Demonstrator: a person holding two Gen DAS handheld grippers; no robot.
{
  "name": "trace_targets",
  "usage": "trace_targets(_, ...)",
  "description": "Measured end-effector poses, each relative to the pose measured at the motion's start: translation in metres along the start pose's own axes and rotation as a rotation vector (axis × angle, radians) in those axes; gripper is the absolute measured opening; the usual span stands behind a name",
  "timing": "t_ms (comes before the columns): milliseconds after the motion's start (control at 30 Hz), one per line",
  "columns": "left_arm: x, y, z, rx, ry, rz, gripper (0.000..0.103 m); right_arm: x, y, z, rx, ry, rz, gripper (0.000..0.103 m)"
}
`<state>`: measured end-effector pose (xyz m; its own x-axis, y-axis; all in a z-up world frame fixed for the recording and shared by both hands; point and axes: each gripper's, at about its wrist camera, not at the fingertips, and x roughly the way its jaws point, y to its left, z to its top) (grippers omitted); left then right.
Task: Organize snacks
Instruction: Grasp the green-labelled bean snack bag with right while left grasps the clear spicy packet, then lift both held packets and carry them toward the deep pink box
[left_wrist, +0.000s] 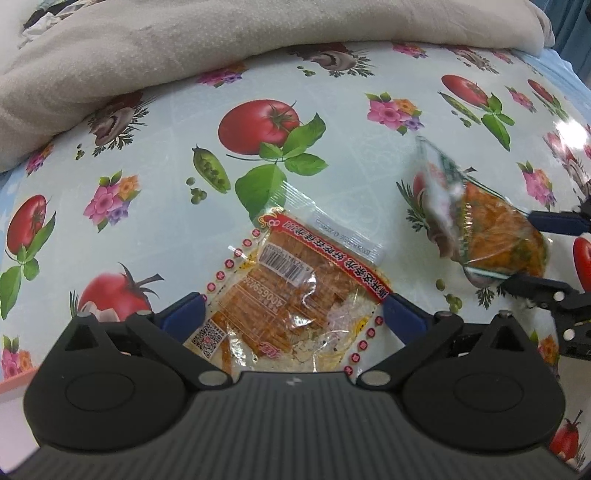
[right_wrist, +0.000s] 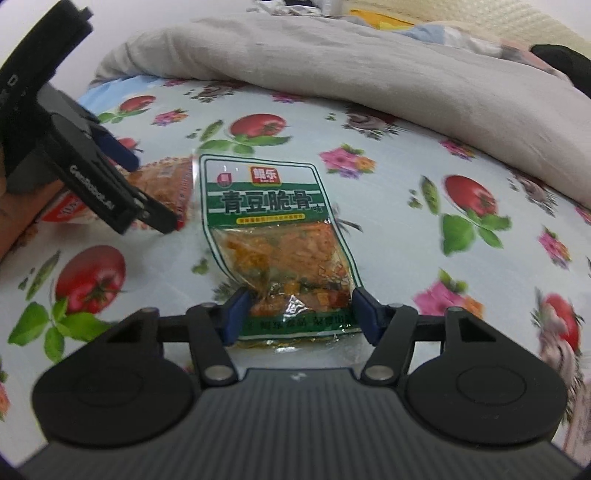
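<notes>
The green-labelled snack pack (right_wrist: 279, 236) lies flat on the worktop (right_wrist: 388, 229), low in the middle of the right wrist view, its orange filling showing through the clear lower half. The right hand-held gripper (right_wrist: 297, 314) straddles the pack's near end, its blue pads (right_wrist: 236, 314) set against the two side edges; whether they press or merely touch cannot be told. In the left wrist view the same pack (left_wrist: 491, 229) sits at the right edge. The red-trimmed snack pack (left_wrist: 295, 288), barcode side up, lies at lower centre between the spread fingers of the left hand-held gripper (left_wrist: 295, 314), which stands released, pads just beside the wrapper's edges. The worktop wears an oilcloth printed with tomatoes, peas and flowers. A beige blanket (left_wrist: 184, 55) is heaped across the top of both views.
</notes>
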<state>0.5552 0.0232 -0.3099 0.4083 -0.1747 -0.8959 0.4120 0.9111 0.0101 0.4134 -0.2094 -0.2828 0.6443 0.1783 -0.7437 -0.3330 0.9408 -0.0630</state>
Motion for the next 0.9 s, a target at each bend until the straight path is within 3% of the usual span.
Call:
trace_targets(233, -0.002, -0.015, -0.003, 0.017, 0.01, -0.014, 0.1, -0.012, -0.006, -0.012, 0.05, 0.019, -0.058, 0.062)
trace_targets(400, -0.012, -0.028, -0.006, 0.012, -0.005, -0.01, 0.079, -0.023, 0.002, -0.021, 0.057, 0.031, -0.065, 0.062)
trace_targets(533, -0.022, -0.037, -0.011, -0.006, -0.018, -0.024, 0.054, -0.035, 0.008, -0.028, 0.072, 0.04, -0.083, 0.061)
trace_targets(667, -0.033, -0.041, -0.02, -0.054, -0.023, -0.05, 0.035, -0.048, 0.013, -0.038, 0.075, 0.046, -0.095, 0.061)
trace_targets(900, -0.055, -0.056, -0.04, -0.153, -0.047, -0.079, 0.03, -0.073, 0.014, -0.058, 0.137, 0.051, -0.116, 0.06)
